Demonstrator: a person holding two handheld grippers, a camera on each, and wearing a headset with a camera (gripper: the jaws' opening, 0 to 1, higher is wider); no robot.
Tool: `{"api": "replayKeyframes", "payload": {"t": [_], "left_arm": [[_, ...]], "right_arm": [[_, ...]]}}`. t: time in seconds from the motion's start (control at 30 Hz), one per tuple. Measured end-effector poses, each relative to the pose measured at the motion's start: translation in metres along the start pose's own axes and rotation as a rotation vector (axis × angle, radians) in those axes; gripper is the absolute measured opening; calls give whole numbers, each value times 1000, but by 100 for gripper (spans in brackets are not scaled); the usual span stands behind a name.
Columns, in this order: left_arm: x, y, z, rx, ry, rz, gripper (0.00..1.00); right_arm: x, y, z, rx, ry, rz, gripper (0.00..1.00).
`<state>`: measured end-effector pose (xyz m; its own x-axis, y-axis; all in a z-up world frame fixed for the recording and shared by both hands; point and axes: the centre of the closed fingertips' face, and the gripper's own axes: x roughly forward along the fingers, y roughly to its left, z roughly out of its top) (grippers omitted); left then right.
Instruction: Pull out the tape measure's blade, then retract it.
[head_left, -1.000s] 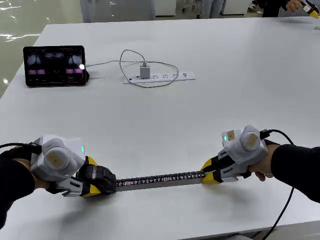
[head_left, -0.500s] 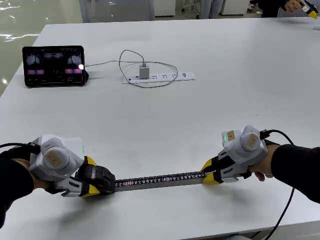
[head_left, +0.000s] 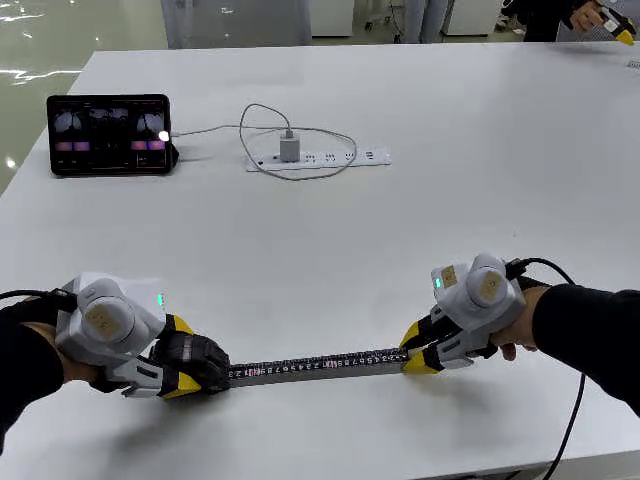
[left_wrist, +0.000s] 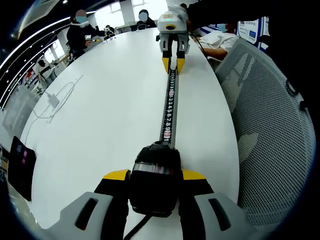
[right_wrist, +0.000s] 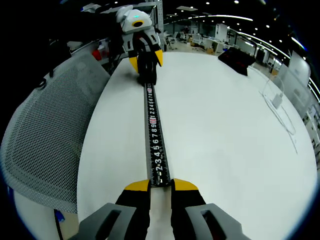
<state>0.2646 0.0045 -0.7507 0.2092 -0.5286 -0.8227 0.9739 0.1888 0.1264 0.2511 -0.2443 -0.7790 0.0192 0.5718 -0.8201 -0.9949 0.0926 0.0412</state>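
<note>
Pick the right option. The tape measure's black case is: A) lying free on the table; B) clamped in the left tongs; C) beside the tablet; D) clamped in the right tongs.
B: the left tongs close on the case, while the right tongs pinch the blade at its end.

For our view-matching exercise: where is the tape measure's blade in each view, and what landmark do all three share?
Head view: blade, low centre, running left-right.
Left gripper view: blade rises from the case, bottom centre.
Right gripper view: blade, near centre, running upward.
Shared landmark: the tablet.
</note>
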Motion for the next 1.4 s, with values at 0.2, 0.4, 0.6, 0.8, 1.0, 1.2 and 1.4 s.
{"api": "replayKeyframes", "payload": {"t": [0.2,0.4,0.6,0.8,1.0,1.2,1.4], "left_arm": [[0,-1,1,5,17,-7,33],[0,-1,0,13,35,-17,35],[-4,2,2,26,42,-33,44],[-13,1,-1,20,87,-25,53],[-18,-7,-3,-16,82,-42,61],[-20,-17,0,-42,55,-68,76],[-22,-18,7,-89,1,-73,89]], "right_arm": [[0,0,0,-33,36,-6,12],[-1,2,-2,-57,67,-7,17],[-4,0,-4,-58,84,-20,23],[-11,-1,-7,-52,95,-25,26],[-16,0,-2,-6,62,-43,34],[-19,4,-3,-1,54,-53,40],[-21,5,-5,10,55,-61,44]]}}
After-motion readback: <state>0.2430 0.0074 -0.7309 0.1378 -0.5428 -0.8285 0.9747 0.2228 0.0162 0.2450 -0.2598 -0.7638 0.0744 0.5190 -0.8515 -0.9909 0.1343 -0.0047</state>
